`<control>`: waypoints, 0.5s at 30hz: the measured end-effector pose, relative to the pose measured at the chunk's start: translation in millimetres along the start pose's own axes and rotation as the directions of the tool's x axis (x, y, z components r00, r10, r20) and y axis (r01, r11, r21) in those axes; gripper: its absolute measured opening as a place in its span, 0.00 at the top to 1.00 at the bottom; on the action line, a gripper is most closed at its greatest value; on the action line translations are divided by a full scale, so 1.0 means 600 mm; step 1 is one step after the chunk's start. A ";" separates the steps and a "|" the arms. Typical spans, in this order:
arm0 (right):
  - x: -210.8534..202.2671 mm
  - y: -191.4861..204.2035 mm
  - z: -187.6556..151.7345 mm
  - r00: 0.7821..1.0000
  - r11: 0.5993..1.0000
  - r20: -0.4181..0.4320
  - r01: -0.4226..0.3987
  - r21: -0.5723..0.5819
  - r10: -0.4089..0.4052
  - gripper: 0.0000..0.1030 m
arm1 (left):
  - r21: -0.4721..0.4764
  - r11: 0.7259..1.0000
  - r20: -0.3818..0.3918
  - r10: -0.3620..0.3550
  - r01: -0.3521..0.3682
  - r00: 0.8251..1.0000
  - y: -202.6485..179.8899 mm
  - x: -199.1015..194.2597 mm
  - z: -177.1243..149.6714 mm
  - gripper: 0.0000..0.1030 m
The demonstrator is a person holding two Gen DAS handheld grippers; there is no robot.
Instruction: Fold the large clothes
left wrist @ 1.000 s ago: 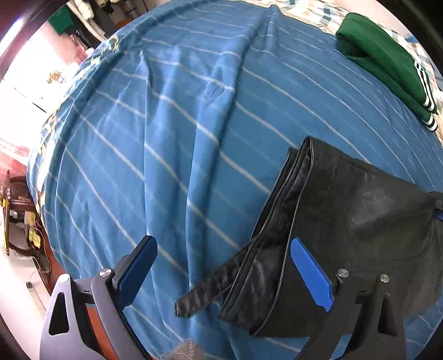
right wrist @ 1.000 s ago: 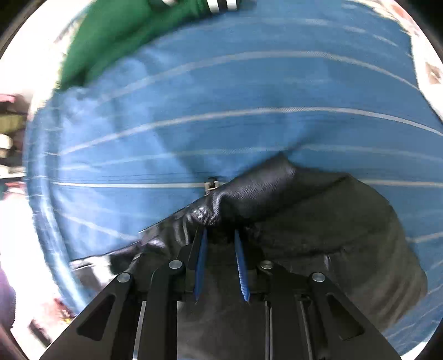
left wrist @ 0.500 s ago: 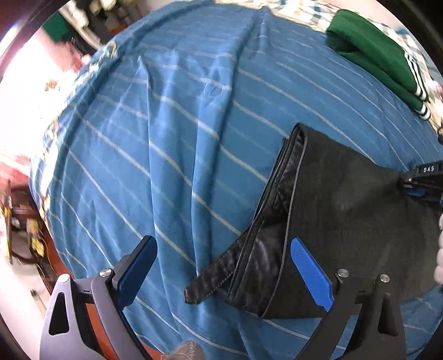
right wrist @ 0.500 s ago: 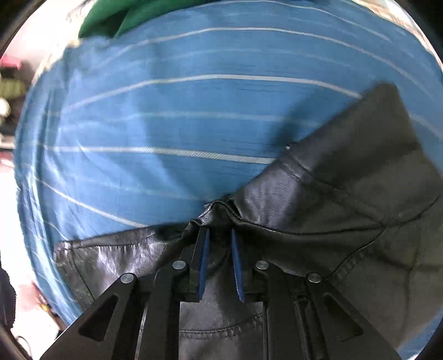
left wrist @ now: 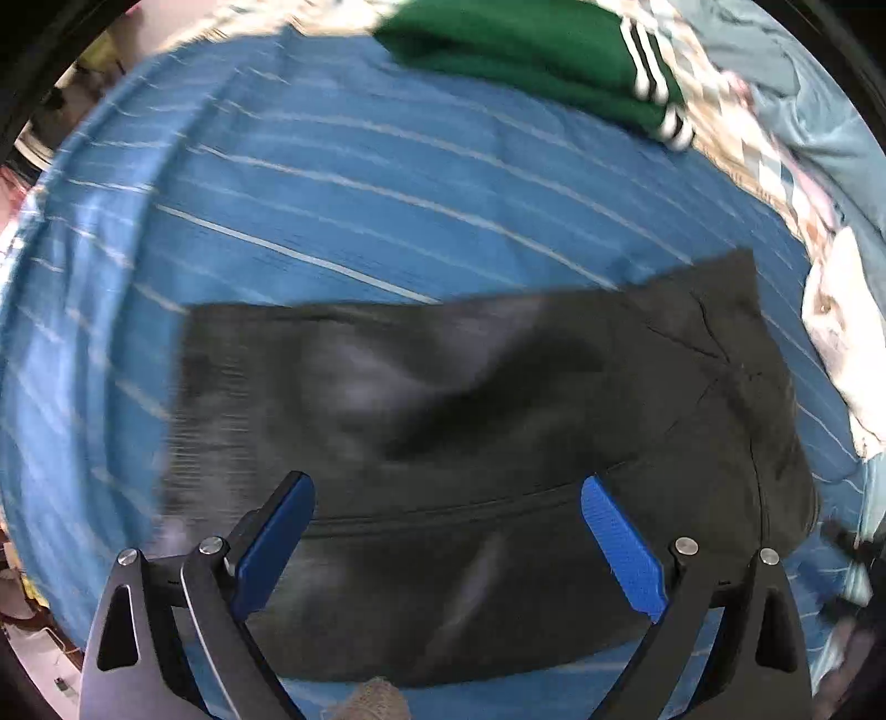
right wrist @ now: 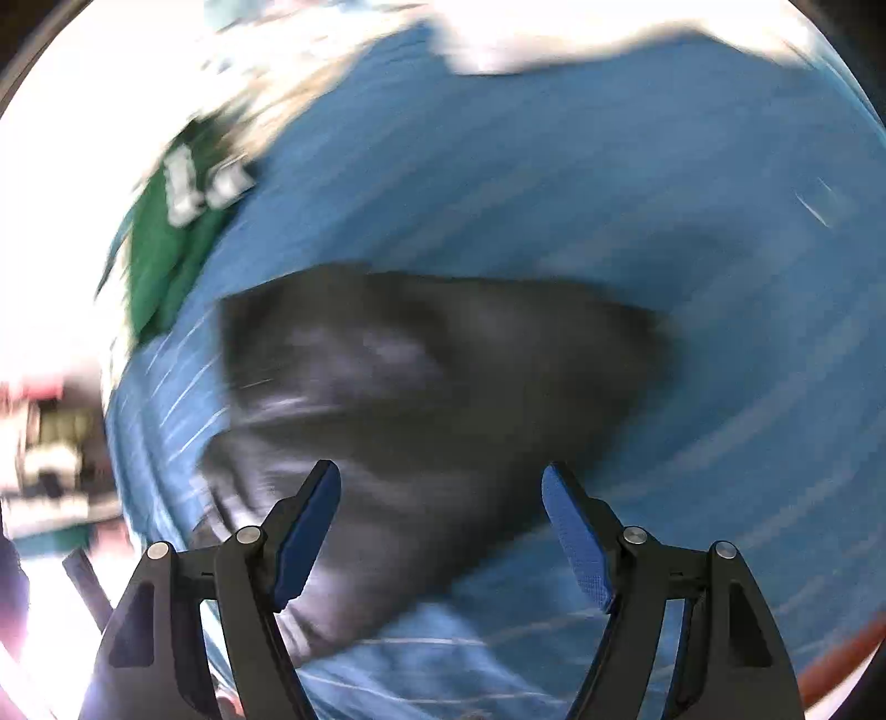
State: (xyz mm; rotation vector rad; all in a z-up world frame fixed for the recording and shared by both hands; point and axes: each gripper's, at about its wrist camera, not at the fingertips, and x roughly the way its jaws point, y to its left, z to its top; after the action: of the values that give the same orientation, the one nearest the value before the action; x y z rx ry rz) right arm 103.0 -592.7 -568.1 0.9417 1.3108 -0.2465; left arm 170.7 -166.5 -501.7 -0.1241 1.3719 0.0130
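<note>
- Black leather garment point(left wrist: 470, 421) lies spread flat on the blue striped bedsheet point(left wrist: 332, 183), directly ahead of and below both grippers; seams and a stitched panel show toward its right end in the left wrist view.
- In the right wrist view the same garment point(right wrist: 421, 387) is smeared by motion blur, so its folds and edges cannot be made out clearly.
- Left gripper point(left wrist: 447, 501) hovers above the garment's near edge with its blue pads spread wide and nothing between them.
- Right gripper point(right wrist: 441, 487) is likewise opened wide and empty, with the garment's near part beneath it and bare sheet under its right finger.
- A folded green garment with white stripes point(left wrist: 531, 50) sits on the bed far ahead of the left gripper, well apart from the black one; in the right wrist view it point(right wrist: 166, 260) appears ahead and to the left.
- A patterned light cover point(left wrist: 775, 183) and pale cloth point(left wrist: 836, 343) lie beyond the sheet, to the right of the left gripper.
</note>
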 end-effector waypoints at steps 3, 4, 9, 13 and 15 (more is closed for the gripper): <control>0.051 -0.056 0.022 0.983 0.979 -0.018 -0.180 0.092 0.182 0.26 | 0.026 0.997 -0.028 0.073 -0.073 0.997 -0.026 0.059 0.002 0.02; 0.069 -0.062 0.026 0.969 0.964 -0.028 -0.240 0.112 0.244 0.33 | 0.022 0.997 -0.042 0.075 -0.074 0.996 -0.026 0.073 0.001 0.01; 0.152 -0.050 0.044 0.939 0.928 -0.021 -0.335 0.161 0.343 0.42 | 0.012 0.999 -0.036 0.041 -0.040 0.999 -0.017 0.070 -0.001 0.00; 0.167 -0.037 0.040 0.925 0.907 0.016 -0.377 0.188 0.381 0.34 | 0.021 0.999 -0.052 0.043 -0.042 0.998 -0.012 0.066 0.002 0.00; 0.154 -0.042 0.031 0.927 0.908 0.027 -0.371 0.193 0.374 0.34 | 0.023 0.999 -0.068 0.050 -0.049 0.996 -0.013 0.066 0.007 0.00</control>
State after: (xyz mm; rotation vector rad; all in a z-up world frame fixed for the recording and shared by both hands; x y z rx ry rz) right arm 127.2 -590.0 -662.8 1.3421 1.1021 -0.0724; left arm 183.3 -176.7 -539.0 -0.0729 1.4429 0.0355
